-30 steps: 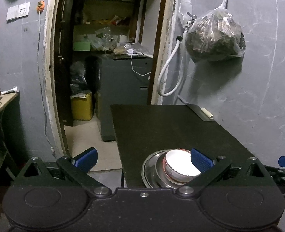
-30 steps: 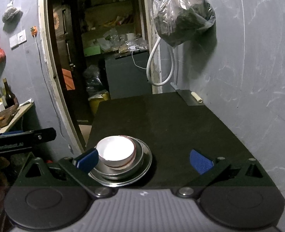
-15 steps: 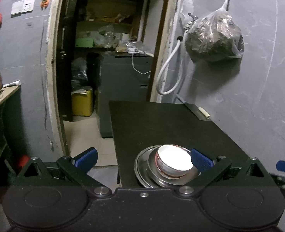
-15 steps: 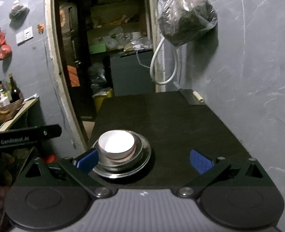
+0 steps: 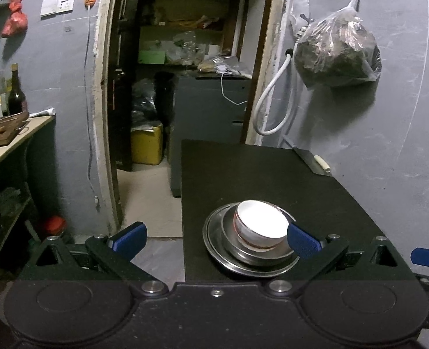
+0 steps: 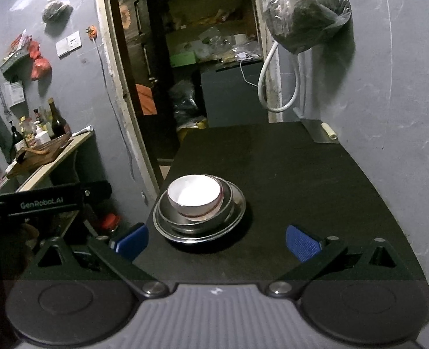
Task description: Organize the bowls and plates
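Above black table [image 6: 287, 174]: both grippers level, jaws spread, empty.

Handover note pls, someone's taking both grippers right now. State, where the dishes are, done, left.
Left gripper: open, empty, at the table's near left edge.
Right gripper: open, empty, just short of the stack.
White bowl sits in a metal bowl on a metal plate, near-left part of the black table.
Done: stack looks nested.
Left: no other dishes in view; possibly nothing.
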